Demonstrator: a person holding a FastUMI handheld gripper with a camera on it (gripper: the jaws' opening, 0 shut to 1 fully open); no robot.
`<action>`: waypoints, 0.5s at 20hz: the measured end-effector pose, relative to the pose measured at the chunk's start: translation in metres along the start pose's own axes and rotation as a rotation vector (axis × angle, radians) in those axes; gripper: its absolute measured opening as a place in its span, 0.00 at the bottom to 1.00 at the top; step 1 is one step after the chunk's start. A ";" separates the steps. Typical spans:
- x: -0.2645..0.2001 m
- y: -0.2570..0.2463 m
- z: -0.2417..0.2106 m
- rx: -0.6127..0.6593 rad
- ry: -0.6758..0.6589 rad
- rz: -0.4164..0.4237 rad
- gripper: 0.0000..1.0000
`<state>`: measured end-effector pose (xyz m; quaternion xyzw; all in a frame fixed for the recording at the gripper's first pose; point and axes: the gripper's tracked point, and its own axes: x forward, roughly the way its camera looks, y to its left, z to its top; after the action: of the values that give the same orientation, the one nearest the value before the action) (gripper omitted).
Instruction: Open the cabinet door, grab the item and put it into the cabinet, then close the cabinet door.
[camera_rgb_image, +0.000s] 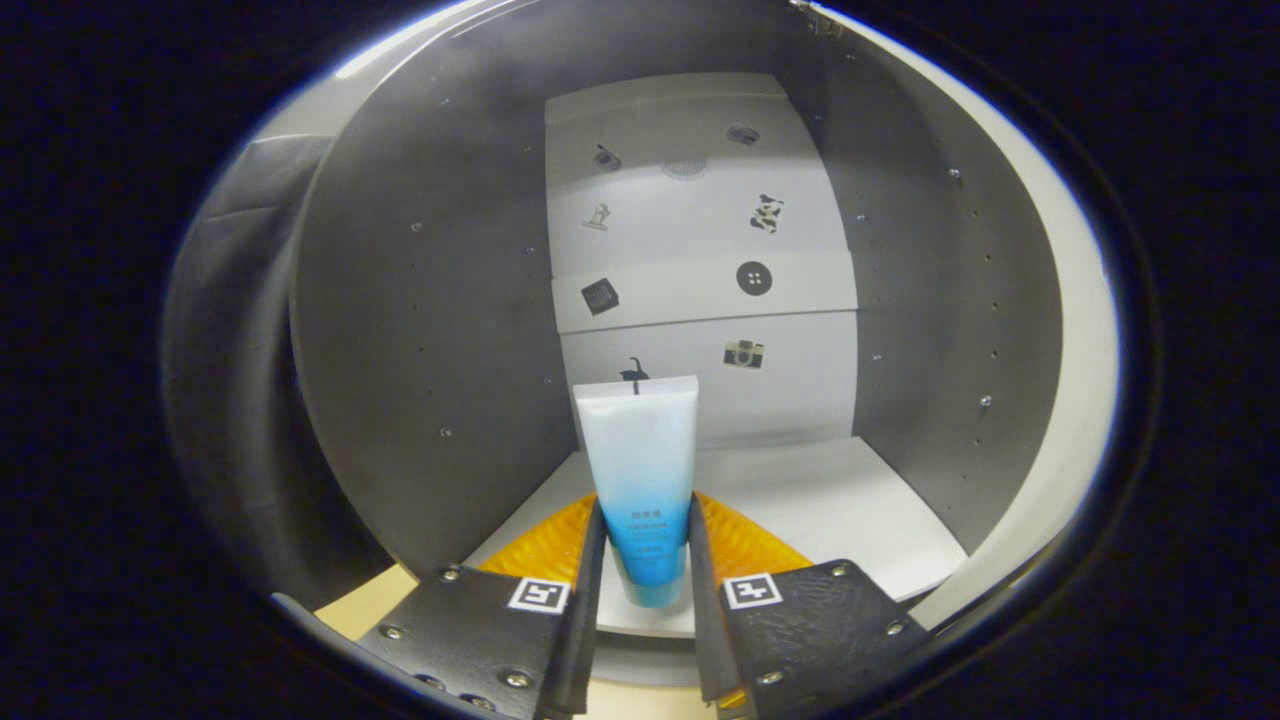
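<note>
We see the tube, white above and shading to blue at its lower end, held upright between the 2 fingers of the claw, cap end down. Both fingers press against its lower blue part, so the claw is clamped on the tube. The tube stands at the front of the open cabinet, its lower end just above the white floor panel of the cabinet interior. Beyond the tube we see the white back panel, which carries several small dark picture stickers. Grey side walls with rows of small holes flank the interior on both sides. An orange ribbed surface shows just behind the fingers on either side of the tube; we cannot tell what it belongs to
</note>
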<state>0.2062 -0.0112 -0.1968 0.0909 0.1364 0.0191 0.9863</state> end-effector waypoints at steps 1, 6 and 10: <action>0.001 0.001 -0.004 -0.005 -0.001 0.005 0.42; 0.003 0.009 -0.011 -0.017 -0.026 0.015 0.42; 0.001 0.009 -0.017 -0.032 -0.034 0.011 0.43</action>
<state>0.2028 0.0006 -0.2116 0.0761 0.1189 0.0251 0.9897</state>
